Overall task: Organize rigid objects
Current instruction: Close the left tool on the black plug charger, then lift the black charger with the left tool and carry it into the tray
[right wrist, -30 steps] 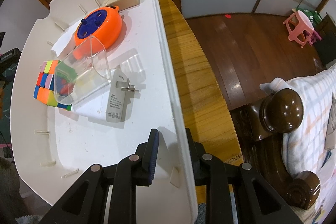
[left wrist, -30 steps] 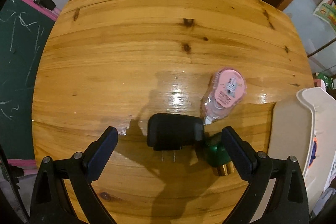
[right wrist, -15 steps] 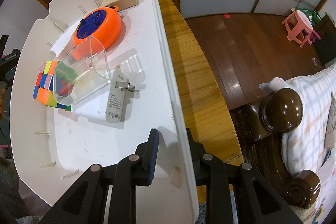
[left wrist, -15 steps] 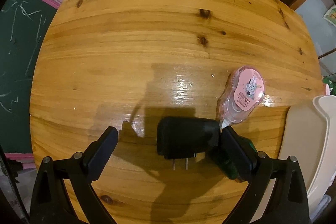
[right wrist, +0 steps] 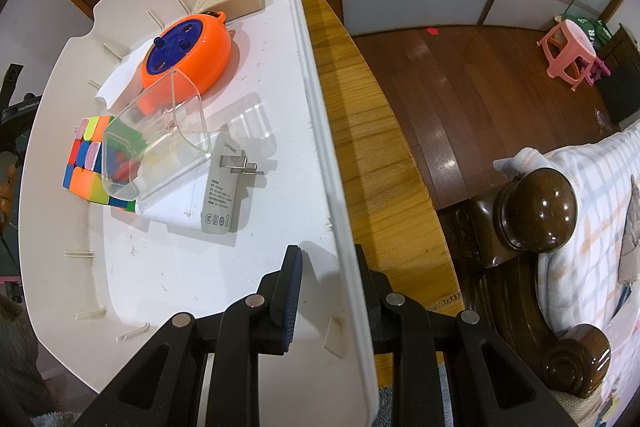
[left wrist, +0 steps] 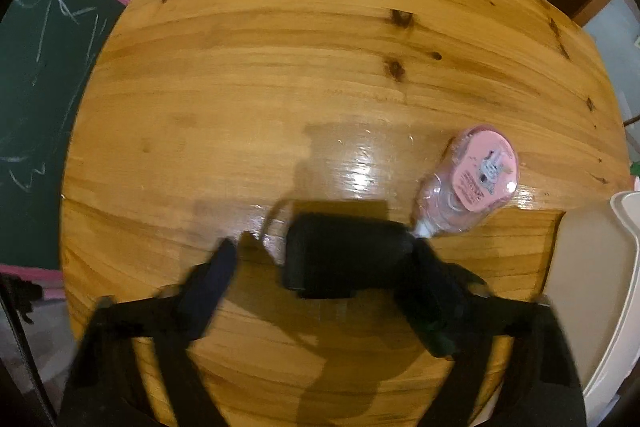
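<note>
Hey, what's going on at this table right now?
A person is tidying small things into a white tray. The right hand-held gripper clamps the tray's side wall, steadying it. The left hand-held gripper points down at a black charger on the wooden table; its jaws have just been closing around it, with a gap left on one side. A pink tape dispenser lies beside it. The tray already holds a cube, a white charger and an orange reel.

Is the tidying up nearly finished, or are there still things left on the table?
Partly done. The white tray already holds a cube, an orange reel and a grey charger; the right gripper pinches its wall. The left gripper has just been closing around the black charger. The pink tape roller still waits.
</note>
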Available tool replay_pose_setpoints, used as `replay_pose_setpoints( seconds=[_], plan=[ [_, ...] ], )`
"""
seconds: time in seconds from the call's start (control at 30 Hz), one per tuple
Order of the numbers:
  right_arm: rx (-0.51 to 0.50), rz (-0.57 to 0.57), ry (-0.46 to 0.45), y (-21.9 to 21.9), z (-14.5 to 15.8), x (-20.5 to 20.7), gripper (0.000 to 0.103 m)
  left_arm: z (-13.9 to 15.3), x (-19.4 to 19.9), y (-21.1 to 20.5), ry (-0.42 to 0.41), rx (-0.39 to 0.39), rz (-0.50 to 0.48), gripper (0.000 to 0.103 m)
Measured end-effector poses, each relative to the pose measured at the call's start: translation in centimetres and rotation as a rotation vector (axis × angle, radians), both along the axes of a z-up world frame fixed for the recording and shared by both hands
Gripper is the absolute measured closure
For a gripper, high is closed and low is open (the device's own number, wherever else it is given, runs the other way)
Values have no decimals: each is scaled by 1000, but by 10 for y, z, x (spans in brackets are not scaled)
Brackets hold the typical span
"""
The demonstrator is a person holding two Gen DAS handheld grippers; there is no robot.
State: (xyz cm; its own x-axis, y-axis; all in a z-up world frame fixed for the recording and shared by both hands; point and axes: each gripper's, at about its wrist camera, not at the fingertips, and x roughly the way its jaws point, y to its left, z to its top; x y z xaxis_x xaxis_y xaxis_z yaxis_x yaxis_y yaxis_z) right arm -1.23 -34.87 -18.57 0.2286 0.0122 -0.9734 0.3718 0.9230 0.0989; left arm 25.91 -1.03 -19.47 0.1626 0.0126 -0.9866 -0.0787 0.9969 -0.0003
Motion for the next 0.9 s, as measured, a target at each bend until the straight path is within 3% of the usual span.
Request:
replay_pose_setpoints(
  seconds=[0.17,0.37,0.57,0.7,0.9],
  plan=[
    [1,-2,-2,0,0,-1,78,3,-7,-4,-36,45,39,37],
    [9,-7,-9,-2,-1,-1,78,11,-19,-1,-55,35,55,37],
    [21,-6,-16,-5,-2,-3,78,71,-60,-17,-200,59,-51,37],
    [41,-3,-22,-9,-4,-4,79,115,-97,-33,-292,34,-147,37],
    [85,-4,-23,-19,-8,-6,83,159,-141,-68,-398,8,-272,37]
  ],
)
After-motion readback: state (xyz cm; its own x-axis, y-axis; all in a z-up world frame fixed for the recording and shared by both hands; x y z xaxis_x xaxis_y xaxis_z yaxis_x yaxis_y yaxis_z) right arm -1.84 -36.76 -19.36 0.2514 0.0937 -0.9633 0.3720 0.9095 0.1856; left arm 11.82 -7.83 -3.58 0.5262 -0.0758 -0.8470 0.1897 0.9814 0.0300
